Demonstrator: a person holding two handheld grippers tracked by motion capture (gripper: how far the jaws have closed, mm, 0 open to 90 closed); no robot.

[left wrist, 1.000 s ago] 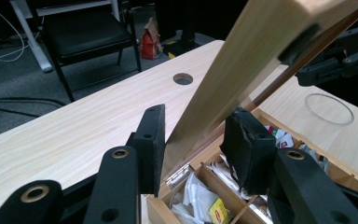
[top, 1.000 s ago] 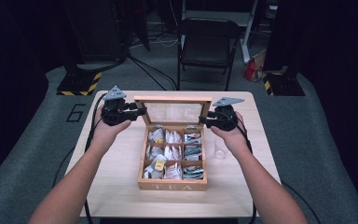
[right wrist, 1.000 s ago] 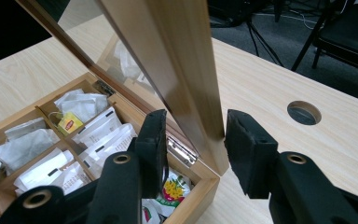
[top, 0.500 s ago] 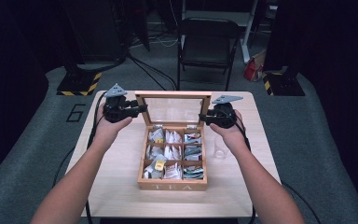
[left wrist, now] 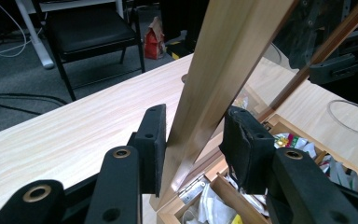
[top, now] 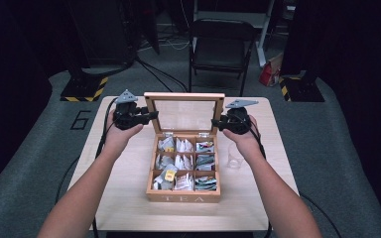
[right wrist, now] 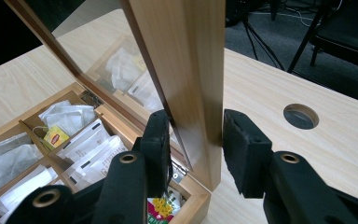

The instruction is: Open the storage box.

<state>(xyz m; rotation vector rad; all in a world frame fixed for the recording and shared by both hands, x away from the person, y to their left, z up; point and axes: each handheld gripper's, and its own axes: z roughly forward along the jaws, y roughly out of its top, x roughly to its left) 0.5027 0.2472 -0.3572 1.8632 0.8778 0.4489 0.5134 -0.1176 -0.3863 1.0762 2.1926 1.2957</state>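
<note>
Nine compartments of the open tea box point(top: 183, 197) hold tea bags point(top: 184, 161).

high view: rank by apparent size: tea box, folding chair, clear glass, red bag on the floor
1. Folding chair, though it stands farther off, so it only looks about level with the box.
2. Tea box, lid raised.
3. Red bag and clear glass: too close to rank; the bag stands farther away.

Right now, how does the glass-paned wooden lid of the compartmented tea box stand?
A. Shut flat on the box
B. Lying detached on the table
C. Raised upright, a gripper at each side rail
C: the glass-paned wooden lid stands upright behind the tea box, with the left gripper and right gripper astride its side rails.
</note>
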